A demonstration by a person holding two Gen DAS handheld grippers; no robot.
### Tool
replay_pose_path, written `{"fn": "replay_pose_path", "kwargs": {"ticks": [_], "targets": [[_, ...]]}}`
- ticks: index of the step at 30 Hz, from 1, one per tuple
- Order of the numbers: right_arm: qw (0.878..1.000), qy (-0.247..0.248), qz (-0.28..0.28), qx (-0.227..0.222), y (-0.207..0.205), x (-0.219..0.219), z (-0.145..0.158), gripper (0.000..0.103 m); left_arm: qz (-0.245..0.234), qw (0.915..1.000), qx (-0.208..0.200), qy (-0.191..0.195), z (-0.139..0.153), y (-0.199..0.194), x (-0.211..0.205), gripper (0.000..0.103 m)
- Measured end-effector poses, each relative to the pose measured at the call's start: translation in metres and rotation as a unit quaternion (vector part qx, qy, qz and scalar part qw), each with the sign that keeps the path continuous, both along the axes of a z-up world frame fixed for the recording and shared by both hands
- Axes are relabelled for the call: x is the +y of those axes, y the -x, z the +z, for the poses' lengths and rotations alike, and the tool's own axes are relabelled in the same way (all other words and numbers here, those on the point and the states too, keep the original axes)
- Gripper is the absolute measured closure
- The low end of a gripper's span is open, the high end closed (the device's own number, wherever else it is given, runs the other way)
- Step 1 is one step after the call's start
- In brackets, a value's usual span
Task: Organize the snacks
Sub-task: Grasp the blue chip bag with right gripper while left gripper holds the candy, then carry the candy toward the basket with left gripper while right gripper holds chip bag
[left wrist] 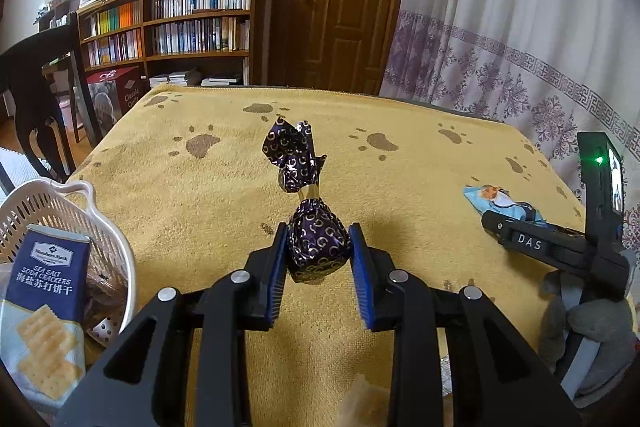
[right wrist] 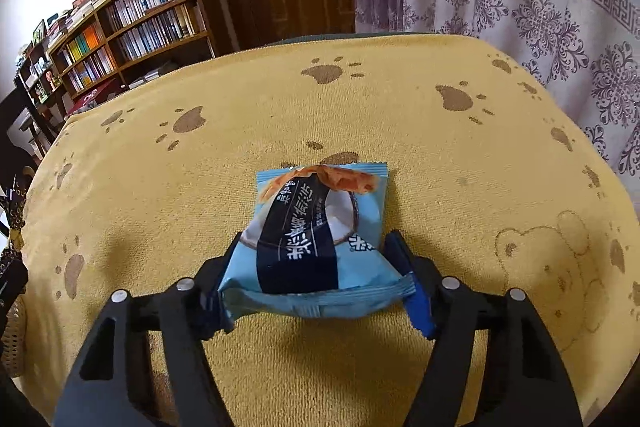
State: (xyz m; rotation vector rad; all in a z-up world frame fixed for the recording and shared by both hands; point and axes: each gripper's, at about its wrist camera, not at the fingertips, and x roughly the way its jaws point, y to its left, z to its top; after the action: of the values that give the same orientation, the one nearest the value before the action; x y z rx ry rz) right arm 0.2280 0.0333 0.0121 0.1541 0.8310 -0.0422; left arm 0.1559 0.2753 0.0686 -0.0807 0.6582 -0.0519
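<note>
- Left gripper point(left wrist: 319, 249) has its jaws clamped on the purple foil candy point(left wrist: 316, 243), round body between the blue pads point(left wrist: 279, 267), twisted tail sticking up and away.
- My read: candy is light, foil is slick and crinkly, likely a hard or brittle core. Holding the fat body is right; the twist would just slip or tear.
- Right gripper point(right wrist: 320, 263) has its jaws closed on the light-blue snack packet point(right wrist: 320, 227), gripped at the near end by both side edges, far end out over the yellow paw-print towel point(right wrist: 440, 147).
- Judgement: packet is light, air-puffed and soft; film buckles under squeeze, contents may crush. Keep the grip gentle.
- Packet print is Chinese, upside down to me; I can't read it reliably.
- White basket point(left wrist: 76, 203) sits left of the candy, close by. Likely the drop target.
- Cracker pack point(left wrist: 44, 307) stands in the basket: "Member's Mark", "SEA SALT SODA CRACKERS", plus Chinese text.
- "DAS" is printed on the right gripper's body.
</note>
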Motion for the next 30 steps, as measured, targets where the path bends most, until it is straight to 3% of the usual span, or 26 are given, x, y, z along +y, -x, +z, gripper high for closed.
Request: {"fn": "replay_pose_path", "kwargs": {"ticks": [17,20,24,29,30], "targets": [[0.998,-0.006,0.037,-0.052,0.025,0.01,0.022,0.037,0.009,0.9998,-0.016,0.001,0.02,0.014,0.007,0.073],[0.998,0.004,0.044,-0.042,0.023,0.013,0.018,0.035,0.012,0.9997,-0.023,-0.003,0.026,0.017,0.008,0.073],[0.998,0.017,0.049,-0.021,0.019,0.017,0.01,0.022,0.013,0.9995,-0.028,-0.001,0.03,0.021,0.01,0.073],[0.999,0.024,0.046,0.008,0.015,0.017,0.0,0.022,0.013,0.9995,-0.027,-0.001,0.03,0.019,0.01,0.073],[0.999,0.023,0.045,0.012,0.014,0.017,-0.001,0.026,0.013,0.9995,-0.028,-0.001,0.03,0.019,0.01,0.073]]}}
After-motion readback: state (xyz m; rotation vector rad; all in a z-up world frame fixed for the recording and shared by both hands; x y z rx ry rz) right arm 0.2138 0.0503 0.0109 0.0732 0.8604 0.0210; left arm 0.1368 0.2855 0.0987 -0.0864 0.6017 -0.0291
